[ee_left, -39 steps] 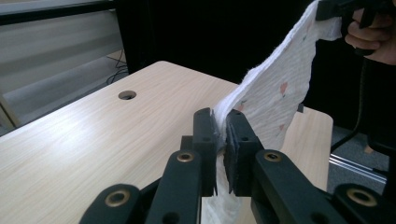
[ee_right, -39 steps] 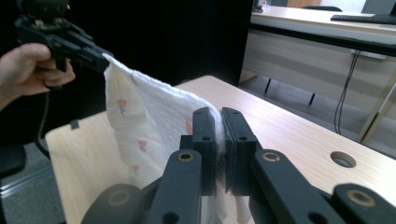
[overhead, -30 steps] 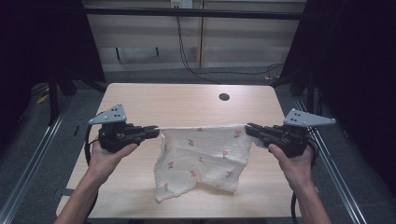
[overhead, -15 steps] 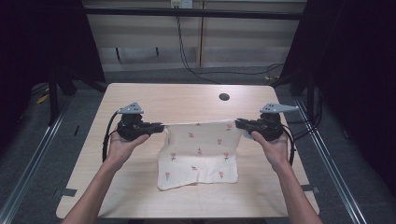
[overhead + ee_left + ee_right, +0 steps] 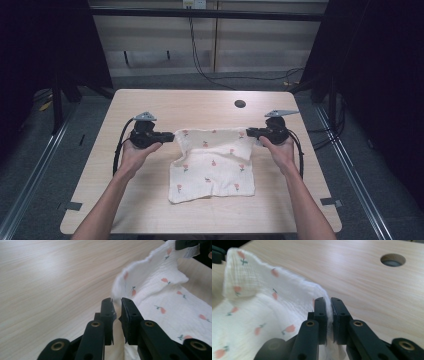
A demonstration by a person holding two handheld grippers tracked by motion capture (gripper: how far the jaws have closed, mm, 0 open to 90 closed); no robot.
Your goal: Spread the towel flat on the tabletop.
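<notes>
A white cloth (image 5: 212,167) printed with small red flowers lies spread on the wooden table (image 5: 150,200). My left gripper (image 5: 171,135) rests at the cloth's far left corner. In the left gripper view its jaws (image 5: 116,300) stand a narrow gap apart, the cloth (image 5: 160,287) corner just past the tips. My right gripper (image 5: 248,132) is shut on the far right corner. The right gripper view shows the cloth (image 5: 262,297) edge pinched between the jaws (image 5: 328,299). That corner is folded over and lifted slightly.
A round hole (image 5: 240,104) sits in the table near its far edge, beyond the right gripper. Bare wood surrounds the cloth on all sides. Cables run across the floor behind the table, and metal rails flank it.
The cloth has come down from hanging stretched between the grippers to lying on the table. Both grippers moved forward and inward, and the cloth's far edge has gone slack. The left jaws have parted.
</notes>
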